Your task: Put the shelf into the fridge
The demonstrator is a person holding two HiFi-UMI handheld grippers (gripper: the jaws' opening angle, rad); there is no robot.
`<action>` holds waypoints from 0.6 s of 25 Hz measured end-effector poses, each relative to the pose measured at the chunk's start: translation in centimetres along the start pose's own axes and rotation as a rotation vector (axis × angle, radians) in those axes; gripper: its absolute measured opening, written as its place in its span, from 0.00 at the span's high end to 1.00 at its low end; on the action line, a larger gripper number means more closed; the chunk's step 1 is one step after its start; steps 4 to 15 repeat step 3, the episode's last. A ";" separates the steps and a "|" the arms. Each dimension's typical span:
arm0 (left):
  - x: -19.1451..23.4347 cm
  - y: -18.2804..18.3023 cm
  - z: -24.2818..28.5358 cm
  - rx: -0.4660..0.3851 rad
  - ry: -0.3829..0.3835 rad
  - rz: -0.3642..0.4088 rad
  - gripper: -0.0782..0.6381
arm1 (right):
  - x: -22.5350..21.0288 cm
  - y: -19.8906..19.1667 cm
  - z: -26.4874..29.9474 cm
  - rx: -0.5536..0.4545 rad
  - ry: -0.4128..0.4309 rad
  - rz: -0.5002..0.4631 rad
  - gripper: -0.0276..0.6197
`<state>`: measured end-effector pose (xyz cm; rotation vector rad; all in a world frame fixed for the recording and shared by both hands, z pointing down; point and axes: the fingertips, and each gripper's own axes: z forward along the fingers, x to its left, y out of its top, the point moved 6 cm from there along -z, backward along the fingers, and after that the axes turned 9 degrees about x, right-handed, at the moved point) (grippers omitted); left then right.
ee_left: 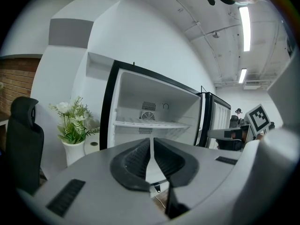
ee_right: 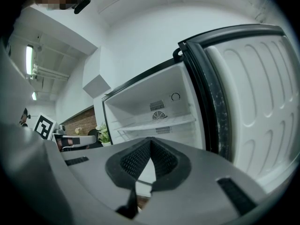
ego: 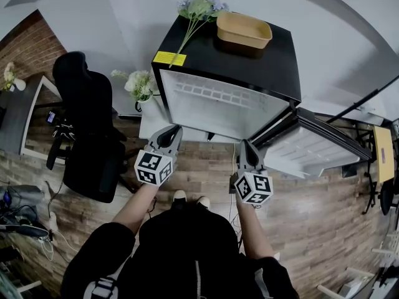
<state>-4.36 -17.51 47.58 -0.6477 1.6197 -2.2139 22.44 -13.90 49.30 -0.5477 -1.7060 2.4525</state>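
Both of my claws are clenched, jaw against jaw, and nothing is between them. My left claw [ego: 167, 134] hangs in front of the near left corner of the open fridge [ego: 274, 67]. My right claw [ego: 247, 148] hangs to the right of it, near the side where the door [ego: 315, 147] stands swung out to the right.

The shelf [ee_left: 150, 124] is inside the fridge. It lies flat across the white inner space from the left wall to the right wall, just under the round fan grille [ee_left: 147, 116] on the far wall. Neither claw touches the shelf; both are apart from it, outside the fridge.

On the black top of the fridge lies a flower [ego: 198, 11] with a long stem, and to its right stands a tan tray [ego: 244, 30]. A yellow sticker [ego: 169, 58] is on the near left corner of the top. Left of the fridge stands a white vase with flowers [ego: 140, 86], and farther left a black office chair [ego: 90, 126] on the wooden floor [ego: 206, 167].
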 end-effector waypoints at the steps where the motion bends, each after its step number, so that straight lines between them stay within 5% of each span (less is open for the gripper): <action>1: 0.0 0.0 0.0 0.000 0.000 -0.004 0.83 | 0.0 0.0 0.0 0.001 -0.001 0.001 0.94; 15: 0.1 0.0 0.0 -0.001 0.000 -0.010 0.83 | -0.1 0.0 0.1 0.005 -0.002 0.002 0.94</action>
